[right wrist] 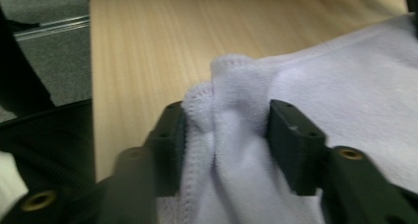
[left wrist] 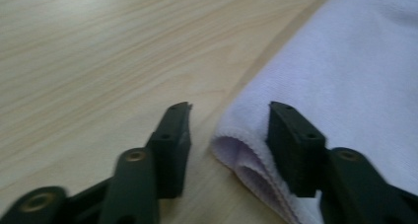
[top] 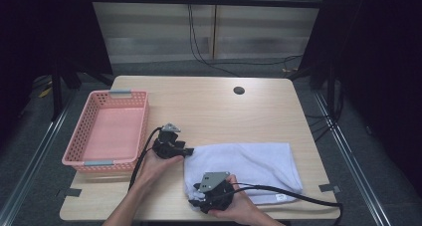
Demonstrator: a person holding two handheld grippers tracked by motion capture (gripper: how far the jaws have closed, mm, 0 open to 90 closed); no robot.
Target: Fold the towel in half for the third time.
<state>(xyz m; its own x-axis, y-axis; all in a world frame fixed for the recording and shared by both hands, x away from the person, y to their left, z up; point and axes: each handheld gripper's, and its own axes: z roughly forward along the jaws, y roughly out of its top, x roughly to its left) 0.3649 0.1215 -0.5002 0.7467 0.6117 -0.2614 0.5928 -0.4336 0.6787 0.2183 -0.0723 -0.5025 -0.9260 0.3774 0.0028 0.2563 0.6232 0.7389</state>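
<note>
I read no brand or writing; a small tag at the towel's near right corner is too small to make out. The pink basket at the left of the tabletop holds nothing I can see. The white towel lies folded on the near right part of the tabletop. My left gripper sits at the towel's left edge: its fingers stand partly apart around the folded corner, one over the cloth, one on bare wood, not pinching. My right gripper is at the near left corner; its fingers hold a bunched fold of towel between them.
</note>
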